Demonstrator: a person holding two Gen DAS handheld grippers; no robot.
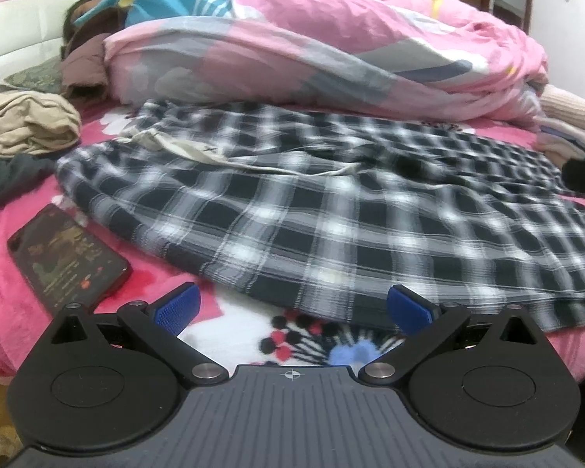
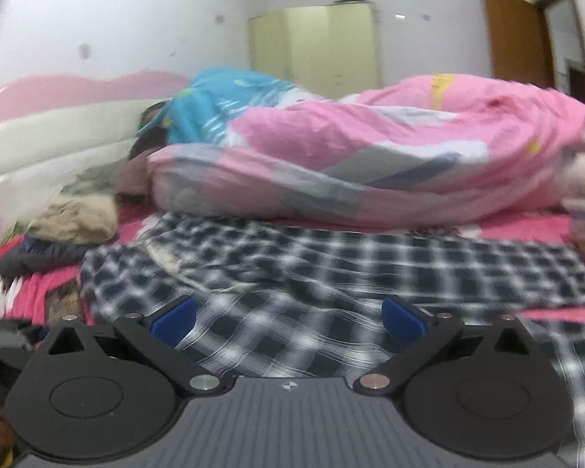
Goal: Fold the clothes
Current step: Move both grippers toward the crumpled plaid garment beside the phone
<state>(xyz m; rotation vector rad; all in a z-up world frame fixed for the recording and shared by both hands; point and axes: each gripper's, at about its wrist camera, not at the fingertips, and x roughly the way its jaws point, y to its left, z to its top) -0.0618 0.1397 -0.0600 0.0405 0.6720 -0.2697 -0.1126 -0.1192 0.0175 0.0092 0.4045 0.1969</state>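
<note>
Blur softens most of the right wrist view, so the checks of the plaid garment [image 2: 331,273] smear together there and the clothes at the left edge of that frame are hard to separate. The garment, black and white, lies spread across the middle of both frames on the pink blanket [image 1: 15,241]; its far edge tucks under the pink quilt [image 1: 312,58] heaped across the upper half, and its right side is cut off by the frame edge in the left wrist view. A pale inner lining or collar band [image 1: 167,144] shows at its upper left, partly folded under.

The left gripper [image 1: 292,308] hovers low in its frame with its blue pads wide apart and nothing between them, just short of the garment's near hem. The right gripper [image 2: 288,319] likewise stands spread and empty, over the plaid cloth.

A phone [image 1: 68,255] lies on the blanket at lower left of the left wrist view; its dark screen shows a picture and small text too fine to read. Beyond it a beige crumpled garment [image 1: 27,128] and a dark one [image 1: 7,183] sit at the left edge. A cream sleeve-like shape [image 1: 573,113] is cut off at the right edge. No brand or label is legible anywhere.
</note>
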